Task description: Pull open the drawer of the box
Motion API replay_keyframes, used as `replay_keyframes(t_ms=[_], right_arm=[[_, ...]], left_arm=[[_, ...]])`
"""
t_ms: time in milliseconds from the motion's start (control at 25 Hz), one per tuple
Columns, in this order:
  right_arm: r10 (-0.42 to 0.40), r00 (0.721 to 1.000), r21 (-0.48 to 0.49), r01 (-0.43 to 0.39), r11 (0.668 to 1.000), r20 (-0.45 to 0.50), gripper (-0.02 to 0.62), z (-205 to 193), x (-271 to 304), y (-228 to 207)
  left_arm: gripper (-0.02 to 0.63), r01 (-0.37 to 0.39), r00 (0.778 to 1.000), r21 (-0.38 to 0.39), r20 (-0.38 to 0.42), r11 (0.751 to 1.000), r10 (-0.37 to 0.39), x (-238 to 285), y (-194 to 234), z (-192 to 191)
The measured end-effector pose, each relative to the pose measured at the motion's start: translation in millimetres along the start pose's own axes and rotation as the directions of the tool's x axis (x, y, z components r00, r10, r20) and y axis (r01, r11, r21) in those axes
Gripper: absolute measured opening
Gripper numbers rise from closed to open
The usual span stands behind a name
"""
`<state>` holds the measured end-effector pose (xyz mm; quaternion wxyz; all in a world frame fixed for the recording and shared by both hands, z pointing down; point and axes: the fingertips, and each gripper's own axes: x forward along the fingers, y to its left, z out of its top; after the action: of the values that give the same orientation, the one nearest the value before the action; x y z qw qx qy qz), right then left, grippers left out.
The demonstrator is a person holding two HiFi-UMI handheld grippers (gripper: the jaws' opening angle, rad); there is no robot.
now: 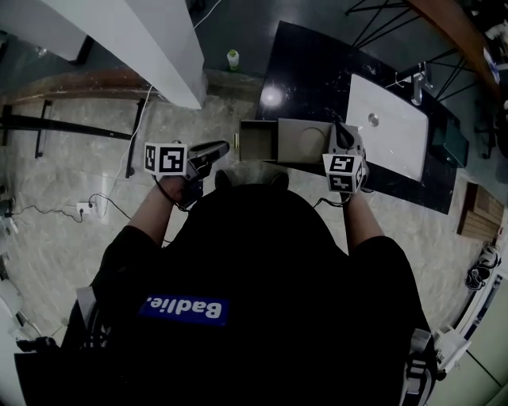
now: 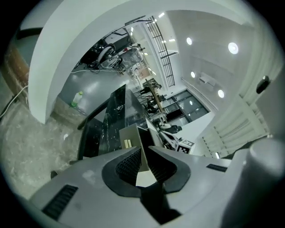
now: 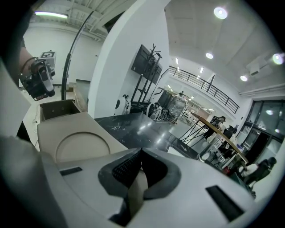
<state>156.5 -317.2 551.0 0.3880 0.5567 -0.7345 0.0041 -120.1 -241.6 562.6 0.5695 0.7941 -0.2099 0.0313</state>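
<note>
Two grippers meet a beige box (image 1: 308, 143) on a glossy black table (image 1: 305, 75) above marbled floor (image 1: 71, 166). The left gripper (image 1: 225, 147) clamps the drawer (image 1: 258, 141), which stands out to the left. The right gripper (image 1: 336, 127), jaws together, sits at the box's right end.

We find the head view dim and grey; a white spot of glare sits on the glossy black table (image 1: 309, 79); the person's dark top (image 1: 254, 262) fills the lower half with near-black. In the left gripper view the ceiling lights (image 2: 233, 47) bloom against pale walls; straight lines bow, and the corners go black. The right gripper view bends likewise; its ceiling spots (image 3: 220, 12) flare; the right gripper (image 3: 140, 151), close to the lens, looks soft; the box (image 3: 82, 147) is evenly lit.
</note>
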Motion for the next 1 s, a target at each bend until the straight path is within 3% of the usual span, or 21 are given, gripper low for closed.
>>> replay_keyframes(t_ms=[360, 600, 760, 920, 1000], right_arm=[[-0.068, 0.998, 0.035, 0.068, 0.997, -0.017, 0.002, 0, -2, 2], [-0.008, 1.000, 0.160, 0.007, 0.987, 0.005, 0.002, 10, -13, 22], [-0.035, 0.998, 0.245, 0.021, 0.969, 0.052, 0.002, 32, -34, 31], [-0.062, 0.994, 0.302, 0.033, 0.953, 0.087, 0.002, 50, -61, 44], [-0.074, 0.993, 0.333, 0.039, 0.942, 0.092, 0.002, 54, -76, 51]], left_arm=[[0.029, -0.020, 0.999, 0.215, -0.031, 0.976, 0.027, 1, -25, 12], [0.029, 0.036, 0.998, 0.351, -0.063, 0.936, -0.015, 15, -53, 25], [0.029, 0.066, 0.997, 0.484, -0.065, 0.873, -0.039, 27, -78, 32], [0.029, 0.070, 0.997, 0.612, -0.013, 0.788, -0.078, 33, -104, 42], [0.029, 0.052, 0.997, 0.645, 0.013, 0.762, -0.079, 38, -108, 45]])
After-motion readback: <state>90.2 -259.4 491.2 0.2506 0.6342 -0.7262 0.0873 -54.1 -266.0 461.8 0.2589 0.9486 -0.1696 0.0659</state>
